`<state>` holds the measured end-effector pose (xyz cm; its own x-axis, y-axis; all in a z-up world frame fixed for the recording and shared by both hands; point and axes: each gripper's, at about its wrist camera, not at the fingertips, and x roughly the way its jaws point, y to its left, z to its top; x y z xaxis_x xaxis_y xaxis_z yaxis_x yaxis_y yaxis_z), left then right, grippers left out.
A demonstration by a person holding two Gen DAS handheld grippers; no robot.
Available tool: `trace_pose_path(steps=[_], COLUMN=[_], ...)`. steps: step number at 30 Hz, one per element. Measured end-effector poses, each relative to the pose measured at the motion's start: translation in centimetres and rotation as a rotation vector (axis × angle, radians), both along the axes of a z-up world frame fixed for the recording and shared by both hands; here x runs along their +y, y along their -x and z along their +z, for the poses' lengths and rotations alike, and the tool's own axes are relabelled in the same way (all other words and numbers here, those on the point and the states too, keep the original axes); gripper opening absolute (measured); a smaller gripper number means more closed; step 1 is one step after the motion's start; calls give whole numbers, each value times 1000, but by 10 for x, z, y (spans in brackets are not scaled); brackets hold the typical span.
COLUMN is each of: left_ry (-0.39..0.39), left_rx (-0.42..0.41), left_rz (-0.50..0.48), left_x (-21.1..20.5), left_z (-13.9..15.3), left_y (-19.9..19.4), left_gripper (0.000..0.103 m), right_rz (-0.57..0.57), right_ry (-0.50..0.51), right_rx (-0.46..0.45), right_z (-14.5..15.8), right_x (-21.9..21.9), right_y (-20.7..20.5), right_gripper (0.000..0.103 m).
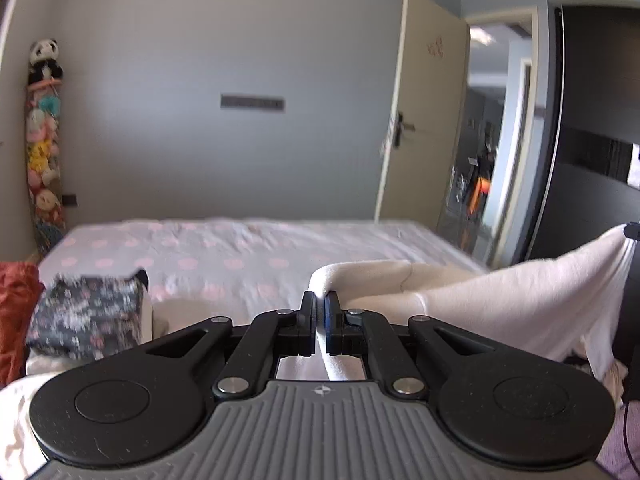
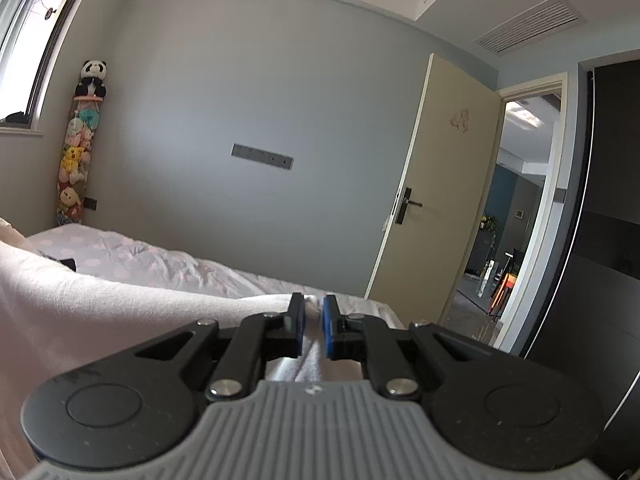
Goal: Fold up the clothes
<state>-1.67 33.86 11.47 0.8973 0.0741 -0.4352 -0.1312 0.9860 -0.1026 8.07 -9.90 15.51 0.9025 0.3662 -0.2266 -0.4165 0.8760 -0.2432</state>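
A pale pink-white garment (image 1: 500, 300) hangs stretched in the air above the bed. My left gripper (image 1: 319, 308) is shut on one rolled edge of it; the cloth runs from there to the right and rises to the frame's edge. In the right wrist view the same garment (image 2: 100, 312) sweeps in from the left, and my right gripper (image 2: 313, 316) is shut on a fold of it, the blue pads pressing thin cloth between them. The lower part of the garment is hidden behind both gripper bodies.
A bed with a pink-dotted sheet (image 1: 240, 252) lies below. A dark floral folded garment (image 1: 88, 312) and an orange-red cloth (image 1: 16, 312) sit at its near left. A cream door (image 2: 436, 208) stands open at the right, beside a dark wardrobe (image 2: 608, 240). A tall plush-toy holder (image 2: 76, 160) fills the far left corner.
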Motion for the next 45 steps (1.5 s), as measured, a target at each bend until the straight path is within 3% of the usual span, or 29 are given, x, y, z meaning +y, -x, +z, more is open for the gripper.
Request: trace_pose_path(steps=[5,12,18,22,24,26,27,30,34,37,40,45], left_ry=[0,-44,-95,-130,-155,-167,-175,-193,-208,-202,-196,-273], left_rx=[242,563,760,816,828,832,830,778,698,687,745,859], left_rz=[-77,-219,-320,-360,-386,-429,-451,-501,-562,-630,-702,-731], left_x=[-6,-26,-39,-46,-50,-56,-59,-69,-87,-104,-117,-124], left_z=[-72,-164,-201,-206,-201,-194,-190,-175,-167,-180,-207,-248], left_y=[-1,10,27,26,24,24,24,21,2,-17,-33,-43], left_gripper=[2,2,3,4,16,26,31,42,46,47,47,47], right_rz=[-19,-54,-19,6,18,35,44,72,121,198,242,269], right_ry=[24,82,194,270,301,307,304,294,279,269,296,335], right_rx=[211,581,748,856,885,873,863,834,837,907,962,1011], right_z=[-75,-196,-236,-261,-268,-260,-255,-240,-237,-254,-274,-297], right_x=[-11,-27,-30,-32,-32,-33,-34,-35,-31,-22,-15,-15], right_y=[3,33,52,65,70,73,74,75,69,63,61,61], right_gripper=[11,11,11,13,21,36,37,38,40,44,50,58])
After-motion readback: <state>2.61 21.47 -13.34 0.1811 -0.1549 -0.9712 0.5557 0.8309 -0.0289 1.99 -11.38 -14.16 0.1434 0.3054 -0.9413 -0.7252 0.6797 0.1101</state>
